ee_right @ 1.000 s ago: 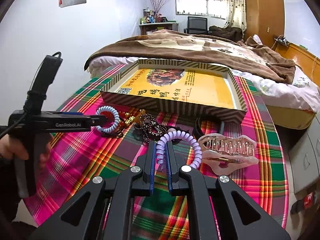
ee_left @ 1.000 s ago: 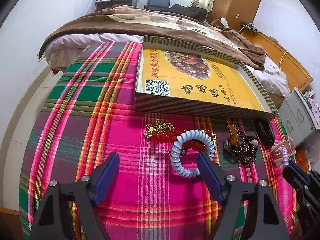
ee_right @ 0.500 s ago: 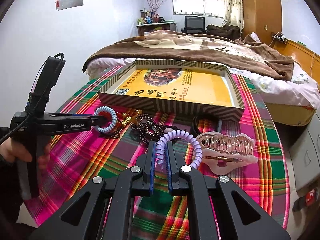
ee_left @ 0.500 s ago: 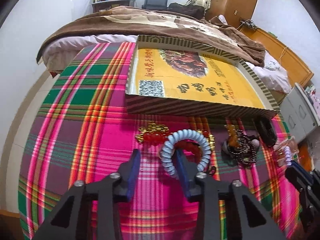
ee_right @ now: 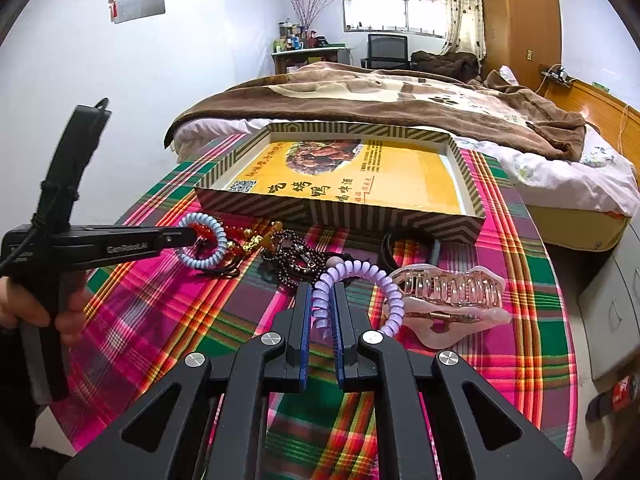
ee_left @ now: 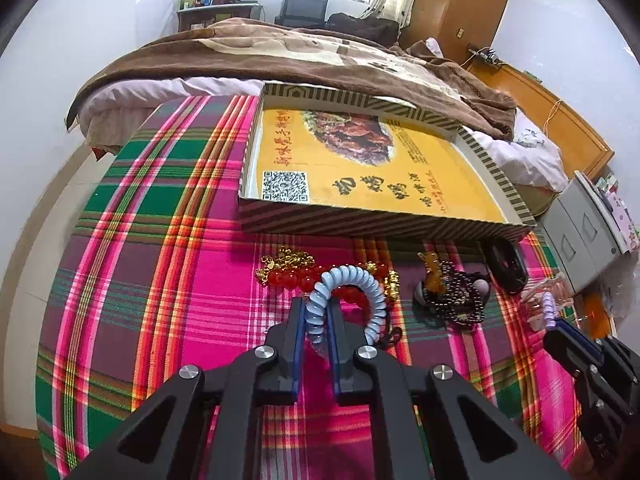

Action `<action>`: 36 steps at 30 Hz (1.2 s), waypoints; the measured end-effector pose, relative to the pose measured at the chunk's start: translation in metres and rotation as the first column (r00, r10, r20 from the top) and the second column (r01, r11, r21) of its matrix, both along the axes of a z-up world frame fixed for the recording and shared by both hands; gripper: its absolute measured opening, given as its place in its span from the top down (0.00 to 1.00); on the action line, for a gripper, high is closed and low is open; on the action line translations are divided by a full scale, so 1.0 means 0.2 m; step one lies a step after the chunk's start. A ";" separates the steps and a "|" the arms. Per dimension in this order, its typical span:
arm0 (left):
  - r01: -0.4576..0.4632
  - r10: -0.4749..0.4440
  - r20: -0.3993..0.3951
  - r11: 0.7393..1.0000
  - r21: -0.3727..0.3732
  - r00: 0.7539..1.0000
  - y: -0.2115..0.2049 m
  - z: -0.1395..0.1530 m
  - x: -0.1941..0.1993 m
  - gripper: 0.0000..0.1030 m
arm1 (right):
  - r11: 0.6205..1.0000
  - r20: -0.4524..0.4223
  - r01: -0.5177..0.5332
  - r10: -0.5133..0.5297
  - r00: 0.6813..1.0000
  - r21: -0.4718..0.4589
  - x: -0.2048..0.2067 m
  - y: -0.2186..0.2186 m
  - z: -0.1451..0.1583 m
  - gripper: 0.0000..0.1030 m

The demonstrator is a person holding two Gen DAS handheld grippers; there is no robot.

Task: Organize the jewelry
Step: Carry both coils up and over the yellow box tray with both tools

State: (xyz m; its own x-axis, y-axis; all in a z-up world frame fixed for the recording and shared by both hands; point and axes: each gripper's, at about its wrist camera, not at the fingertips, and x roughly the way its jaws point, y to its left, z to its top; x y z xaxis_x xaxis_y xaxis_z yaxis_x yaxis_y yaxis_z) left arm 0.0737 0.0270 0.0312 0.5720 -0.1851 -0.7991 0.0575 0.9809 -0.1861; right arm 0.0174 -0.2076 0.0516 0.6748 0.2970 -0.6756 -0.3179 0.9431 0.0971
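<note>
Blue coil (ee_left: 347, 295) sits pinched at its left side between the fingers of the left claw (ee_left: 316, 322), the rest of the loop curving out to the right over red beads (ee_left: 294, 279) with gold charms. Lilac coil (ee_right: 352, 292) is gripped the same way by the right claw (ee_right: 322, 320), its free arc reaching toward a clear pink hair clip (ee_right: 450, 294) just beside it. Dark beads (ee_right: 298, 262) lie between the two coils, and a black band (ee_right: 404, 246) lies near the tray's front wall. All of this rests on a surface covered with a plaid cloth (ee_left: 160, 240) in pink, green and orange. Behind the jewelry stands a shallow striped tray (ee_left: 360, 224) with a yellow printed bottom. Beyond it is a bed (ee_right: 400, 96) with a brown blanket, then a window, a chair and a wooden wardrobe
</note>
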 end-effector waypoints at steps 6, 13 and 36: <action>0.010 -0.010 0.021 1.000 -0.011 1.000 0.00 0.07 -0.04 0.90 | 1.000 0.010 0.005 -0.005 1.000 -0.007 0.00 -0.01 0.03 0.91; 0.019 -0.018 0.056 1.000 -0.019 0.998 0.01 0.19 -0.03 0.90 | 1.000 0.033 0.009 -0.009 0.999 0.008 0.05 -0.03 0.12 0.91; 0.049 -0.049 0.076 0.999 0.000 0.996 0.00 0.26 0.62 0.90 | 0.993 -0.001 0.033 -0.033 0.999 -0.111 0.86 -0.11 0.22 0.91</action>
State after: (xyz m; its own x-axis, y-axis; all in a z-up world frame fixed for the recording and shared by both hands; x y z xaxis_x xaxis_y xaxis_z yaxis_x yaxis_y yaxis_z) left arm 0.1981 0.0264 0.0842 0.6211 -0.2157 -0.7535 0.1195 0.9762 -0.1810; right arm 0.1904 -0.2292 0.0948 0.6812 0.1980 -0.7048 -0.2866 0.9580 -0.0078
